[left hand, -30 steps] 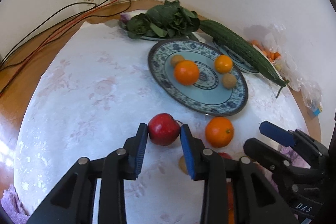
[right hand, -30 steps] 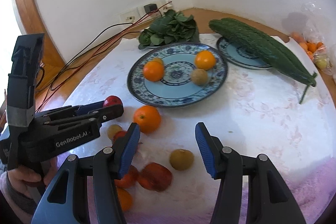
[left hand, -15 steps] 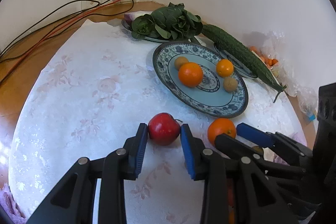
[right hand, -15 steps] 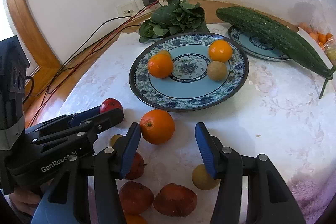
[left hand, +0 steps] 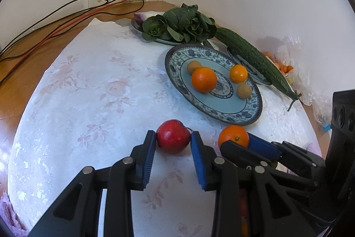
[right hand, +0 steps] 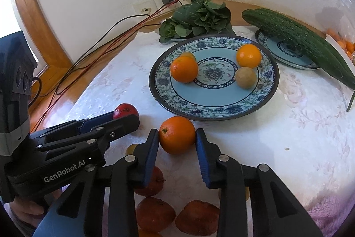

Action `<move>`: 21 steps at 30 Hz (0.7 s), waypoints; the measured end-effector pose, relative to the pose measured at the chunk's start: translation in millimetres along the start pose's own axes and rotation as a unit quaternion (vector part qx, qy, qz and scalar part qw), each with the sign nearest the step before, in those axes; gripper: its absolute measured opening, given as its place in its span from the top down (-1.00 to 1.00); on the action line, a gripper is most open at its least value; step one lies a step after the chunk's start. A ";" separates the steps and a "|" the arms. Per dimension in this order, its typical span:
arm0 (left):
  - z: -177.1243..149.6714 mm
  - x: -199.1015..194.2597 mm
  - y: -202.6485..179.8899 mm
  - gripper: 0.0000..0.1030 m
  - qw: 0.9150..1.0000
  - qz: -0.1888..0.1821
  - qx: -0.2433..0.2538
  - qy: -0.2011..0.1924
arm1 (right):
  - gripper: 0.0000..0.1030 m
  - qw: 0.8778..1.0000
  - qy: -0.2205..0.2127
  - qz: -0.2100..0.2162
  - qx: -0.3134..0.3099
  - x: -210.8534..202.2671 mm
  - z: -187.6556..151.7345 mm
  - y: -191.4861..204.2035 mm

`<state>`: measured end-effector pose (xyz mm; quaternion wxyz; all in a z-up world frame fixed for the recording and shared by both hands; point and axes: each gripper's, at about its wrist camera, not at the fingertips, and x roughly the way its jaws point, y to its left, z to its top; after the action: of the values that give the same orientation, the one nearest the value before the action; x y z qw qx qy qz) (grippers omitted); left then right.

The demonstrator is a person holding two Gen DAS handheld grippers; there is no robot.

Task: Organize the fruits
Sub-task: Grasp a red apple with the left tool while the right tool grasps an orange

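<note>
A red apple (left hand: 171, 133) rests on the white flowered cloth, and my left gripper (left hand: 173, 141) is shut on it, one blue pad on each side. Just to its right lies an orange (right hand: 177, 133). My right gripper (right hand: 177, 137) has its jaws closing on this orange, and both pads touch its sides. The right wrist view also shows the apple (right hand: 125, 108) behind the left gripper (right hand: 124, 115). Beyond them stands a blue patterned plate (right hand: 213, 111) holding two oranges and two small brown fruits.
Several red and orange fruits (right hand: 155, 212) lie under my right gripper near the front edge. Leafy greens (right hand: 197, 14) and a long cucumber (right hand: 297, 41) on a small plate (right hand: 286, 59) sit at the back. Cables (left hand: 55, 26) run left to a wall socket.
My right gripper moved forward over the loose fruits to the orange, and its jaws closed from wide apart onto it. The left gripper kept its hold on the apple.
</note>
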<state>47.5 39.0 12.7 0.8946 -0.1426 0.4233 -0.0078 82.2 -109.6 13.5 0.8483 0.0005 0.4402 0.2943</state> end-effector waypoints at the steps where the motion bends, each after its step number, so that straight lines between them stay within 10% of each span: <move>1: 0.1 -0.1 0.0 0.35 1.000 0.001 0.000 0.000 | 0.34 1.000 -0.001 0.000 0.000 -0.2 0.0 -0.1; 21: -0.1 -13.7 -15.5 0.35 1.000 0.002 0.012 -0.006 | 0.34 0.999 -0.029 0.017 0.011 -27.3 -6.6 -10.5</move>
<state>40.3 26.0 27.0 0.8986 -0.1310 0.4186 -0.0103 70.5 -133.6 27.1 0.8554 0.0254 0.4188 0.3037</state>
